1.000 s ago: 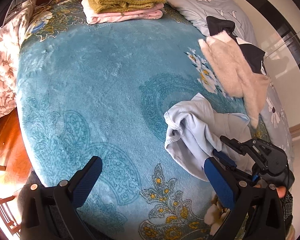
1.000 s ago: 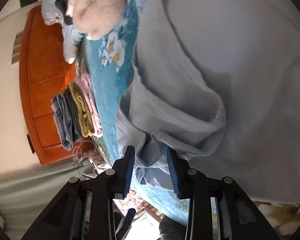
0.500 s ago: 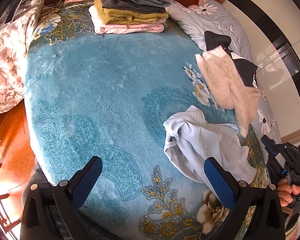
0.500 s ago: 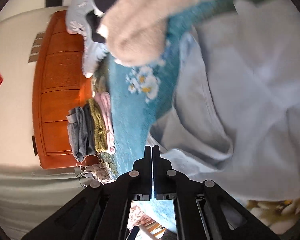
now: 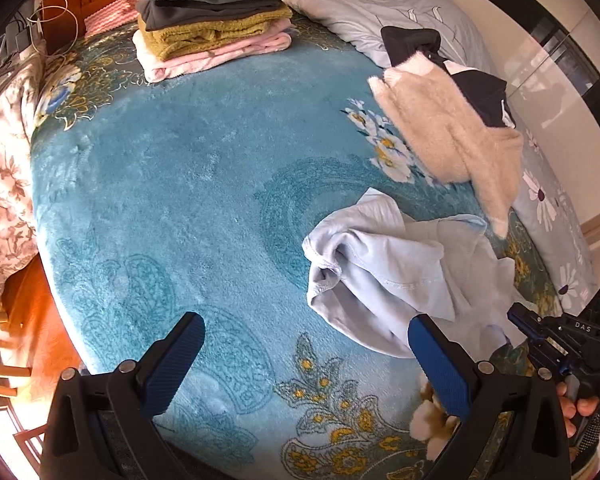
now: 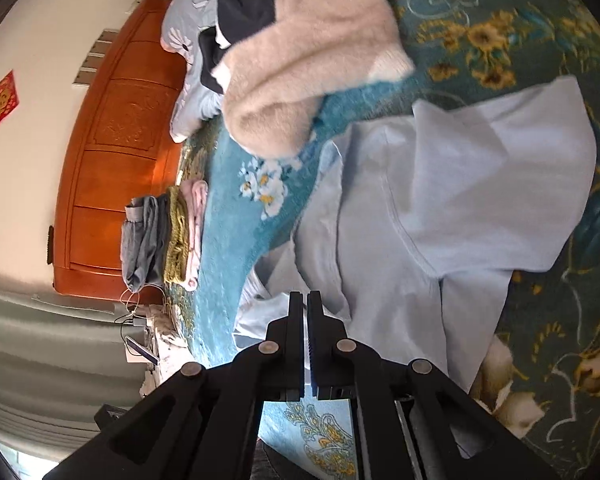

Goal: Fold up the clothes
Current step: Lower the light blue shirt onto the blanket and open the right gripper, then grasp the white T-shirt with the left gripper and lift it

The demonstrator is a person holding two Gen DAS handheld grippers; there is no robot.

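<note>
A crumpled pale blue garment [image 5: 384, 276] lies on the teal floral blanket [image 5: 172, 184], at the right front. It also shows in the right wrist view [image 6: 440, 208]. My left gripper [image 5: 304, 344] is open and empty, held above the blanket, its right finger next to the garment's near edge. My right gripper [image 6: 305, 312] is shut with nothing between its fingers, just off the garment's edge. It also shows in the left wrist view [image 5: 520, 320], at the bed's right side.
A stack of folded clothes [image 5: 208, 16] sits at the far end by the orange wooden headboard [image 6: 112, 152]. A fluffy beige sweater [image 5: 448, 140] and a dark garment [image 5: 476, 84] lie on a grey floral duvet [image 5: 392, 8]. A floral pillow [image 5: 0, 184] is at the left.
My right gripper has let go of the pale blue garment, shut empty and pulled back to the bed's right side. The garment has dropped in a heap. My left gripper has risen.
</note>
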